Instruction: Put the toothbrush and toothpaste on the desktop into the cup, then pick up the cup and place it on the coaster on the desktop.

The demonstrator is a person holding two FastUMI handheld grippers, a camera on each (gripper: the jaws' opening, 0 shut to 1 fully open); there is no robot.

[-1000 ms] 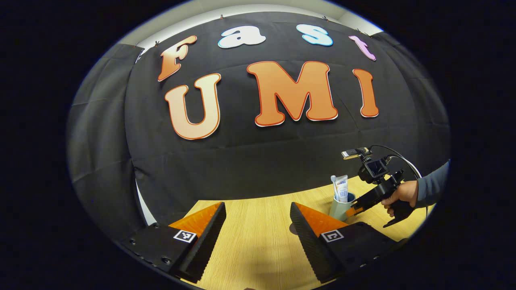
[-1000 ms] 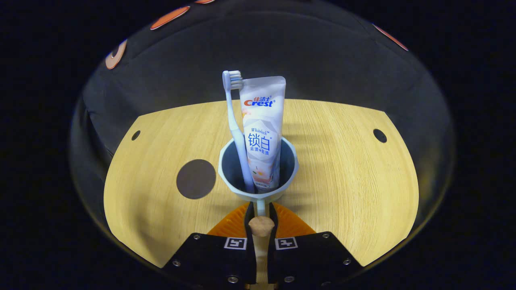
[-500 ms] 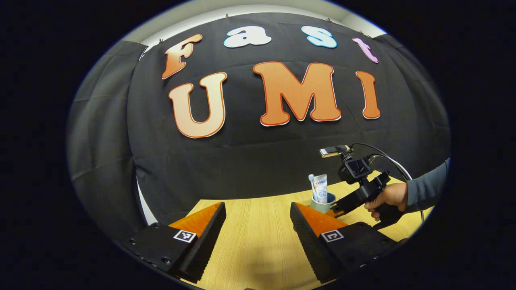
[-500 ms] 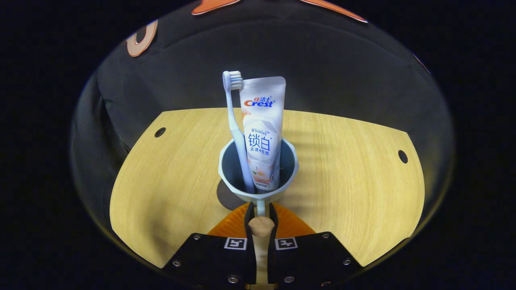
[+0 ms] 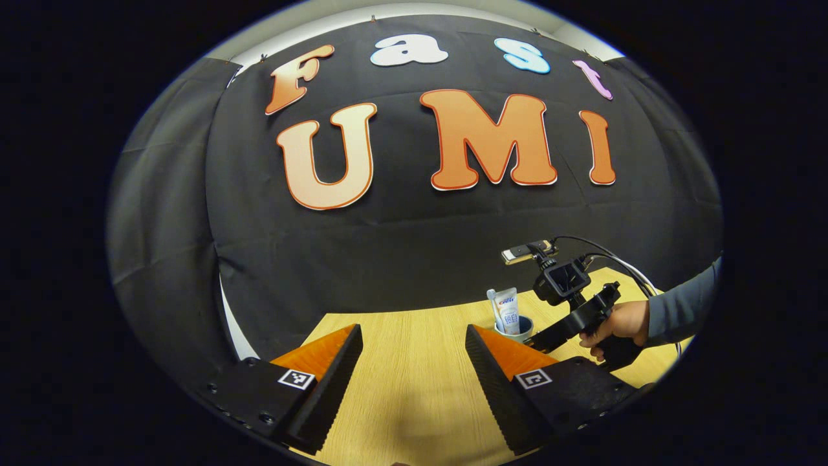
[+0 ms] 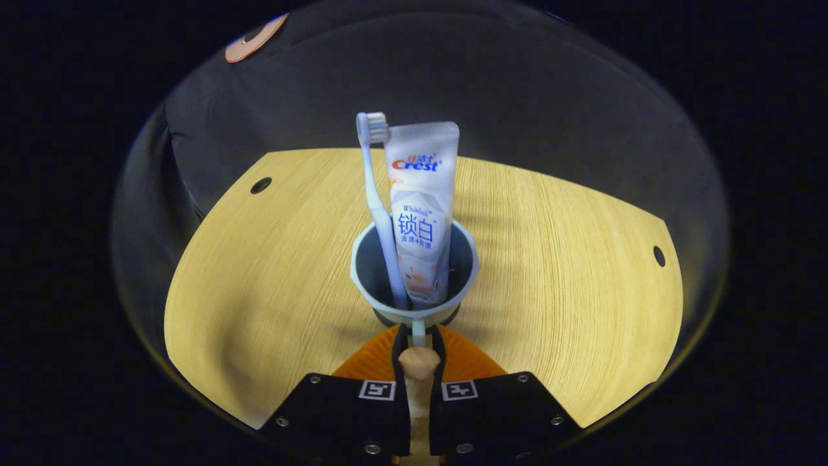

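In the right gripper view a grey-blue cup (image 6: 414, 272) stands upright just ahead of my right gripper (image 6: 418, 338). That gripper is shut on the cup's thin handle, whose wooden end (image 6: 418, 362) sits between the fingers. A pale toothbrush (image 6: 374, 188) and a white toothpaste tube (image 6: 420, 194) stand in the cup. A dark sliver of the coaster (image 6: 383, 320) shows under the cup's base. In the left gripper view my left gripper (image 5: 414, 362) is open over the wooden desktop (image 5: 401, 401). The cup (image 5: 519, 330) and the hand-held right gripper (image 5: 556, 333) lie farther off to its right.
The desktop (image 6: 259, 278) has small round holes at its far left (image 6: 261, 186) and far right (image 6: 658, 255). The black cloth wall rises just behind it. A hand (image 5: 618, 323) and grey sleeve (image 5: 679, 310) reach in from the right.
The right gripper carried the cup leftward until the dark coaster, first to the cup's left, slid under its base. In the left gripper view the cup moved left and farther off.
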